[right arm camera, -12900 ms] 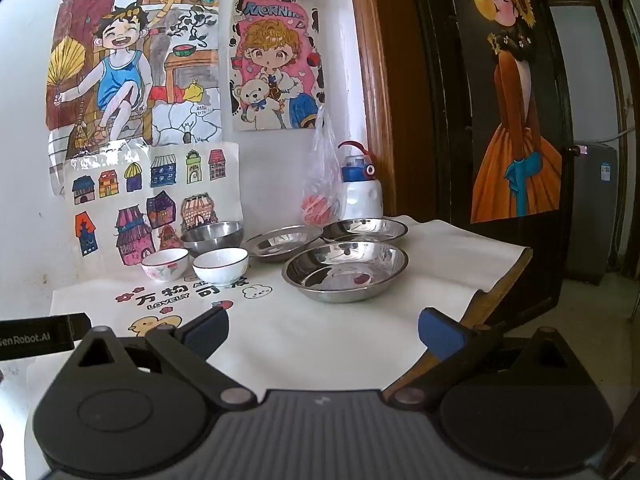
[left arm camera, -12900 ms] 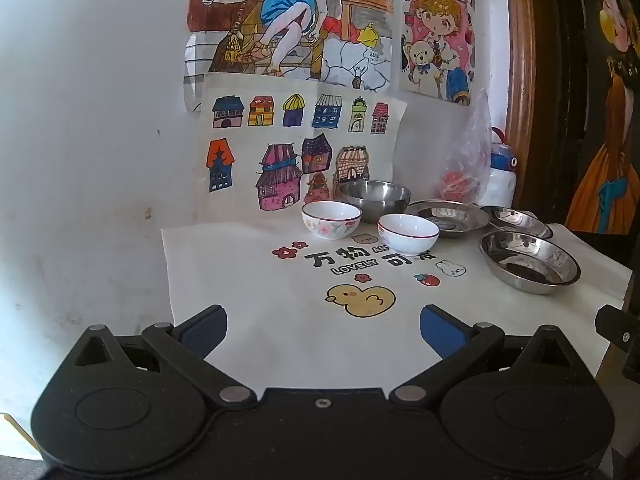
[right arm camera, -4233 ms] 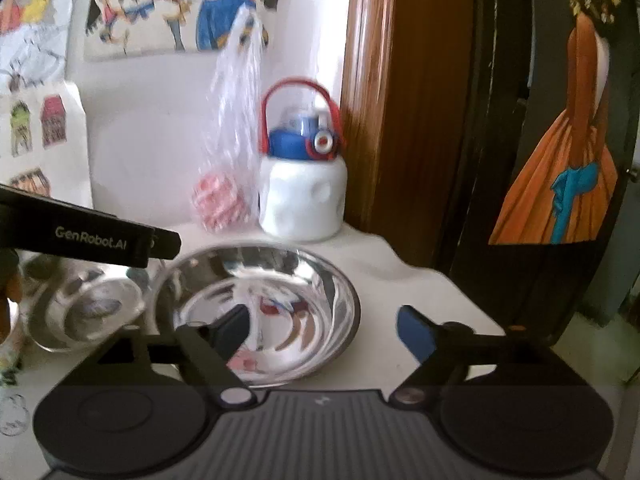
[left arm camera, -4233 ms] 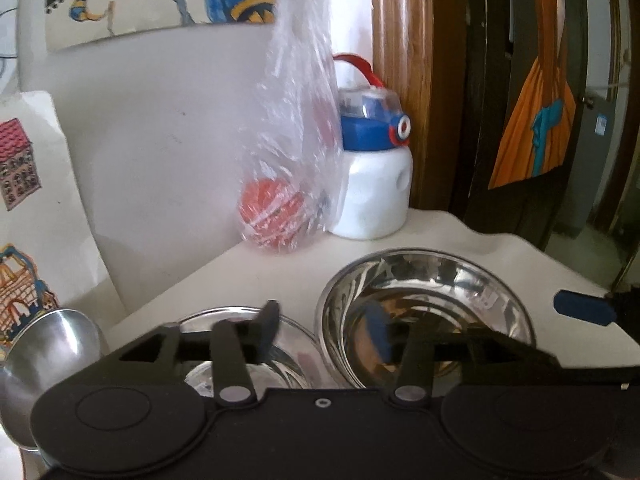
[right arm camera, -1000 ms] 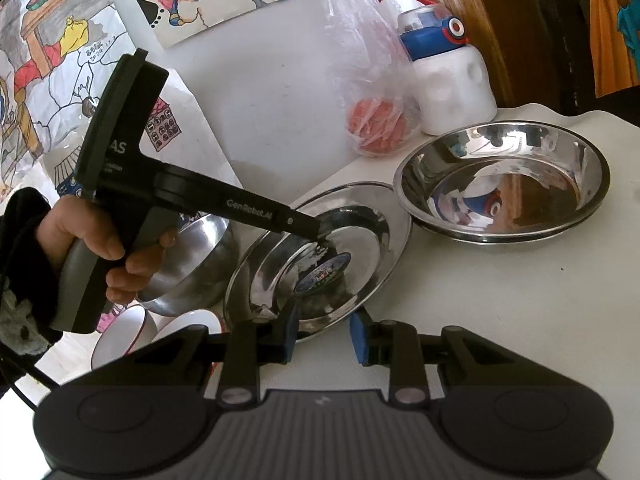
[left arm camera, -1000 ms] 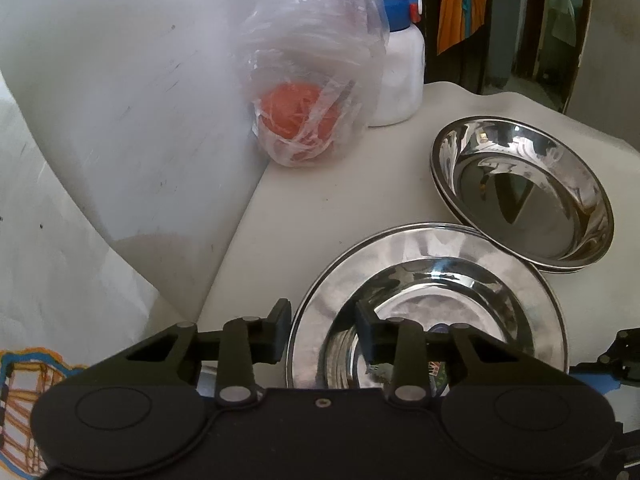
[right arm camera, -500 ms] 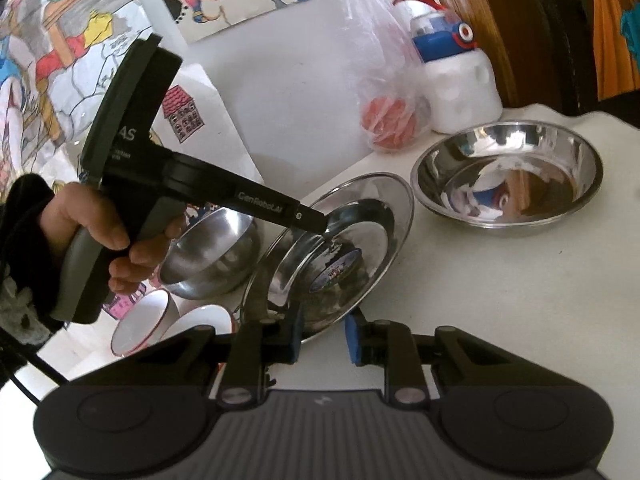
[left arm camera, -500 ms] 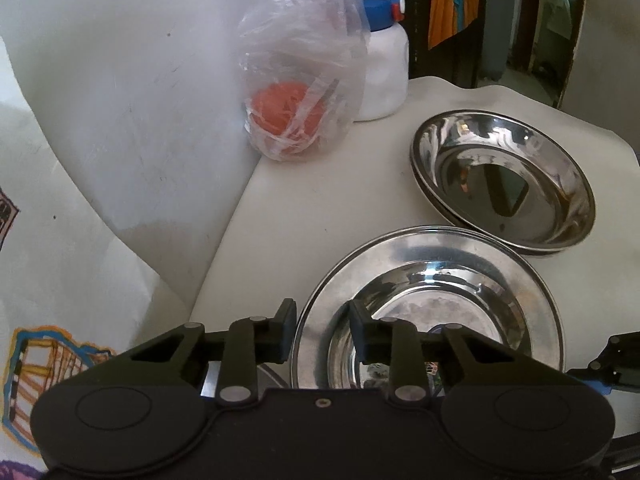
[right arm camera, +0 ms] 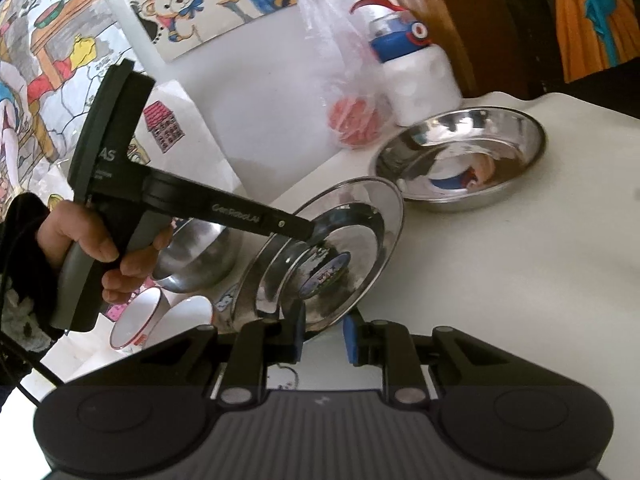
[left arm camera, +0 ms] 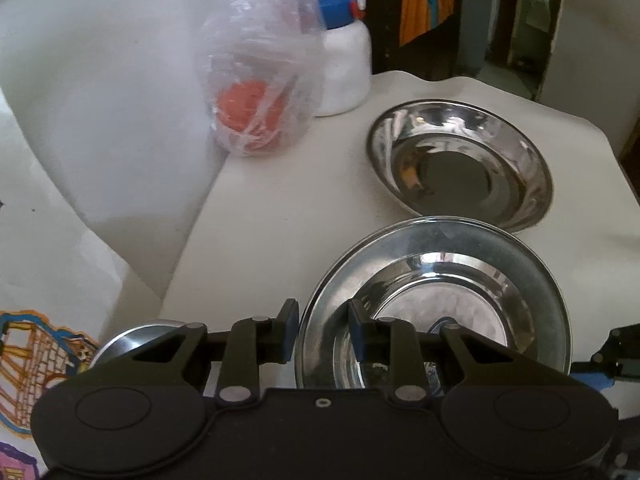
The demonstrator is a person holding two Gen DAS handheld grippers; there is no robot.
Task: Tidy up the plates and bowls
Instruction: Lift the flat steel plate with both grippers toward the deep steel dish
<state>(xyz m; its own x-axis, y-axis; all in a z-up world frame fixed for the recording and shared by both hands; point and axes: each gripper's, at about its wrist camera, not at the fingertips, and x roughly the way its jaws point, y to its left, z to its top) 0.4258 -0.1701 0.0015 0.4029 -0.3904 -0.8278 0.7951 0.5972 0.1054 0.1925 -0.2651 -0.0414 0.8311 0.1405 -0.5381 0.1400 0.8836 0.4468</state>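
Note:
A wide-rimmed steel plate (left arm camera: 436, 292) is lifted and tilted above the table. My left gripper (left arm camera: 322, 332) is shut on its left rim; in the right wrist view it (right arm camera: 308, 236) reaches in from the left. My right gripper (right arm camera: 322, 340) is shut on the plate's (right arm camera: 340, 248) near lower rim. A deeper steel plate (left arm camera: 460, 160) rests on the table beyond, also seen in the right wrist view (right arm camera: 460, 156). A steel bowl (right arm camera: 192, 252) and two white red-rimmed bowls (right arm camera: 136, 320) sit to the left.
A plastic bag with a red fruit (left arm camera: 256, 112) and a white bottle with a blue lid (left arm camera: 344, 68) stand against the wall at the back. Drawings hang on the wall (right arm camera: 60, 60). The table edge (left arm camera: 616, 160) lies just right of the deep plate.
The wide-rimmed plate has risen and tilted more steeply, held by both grippers. It has moved a little toward the deep plate.

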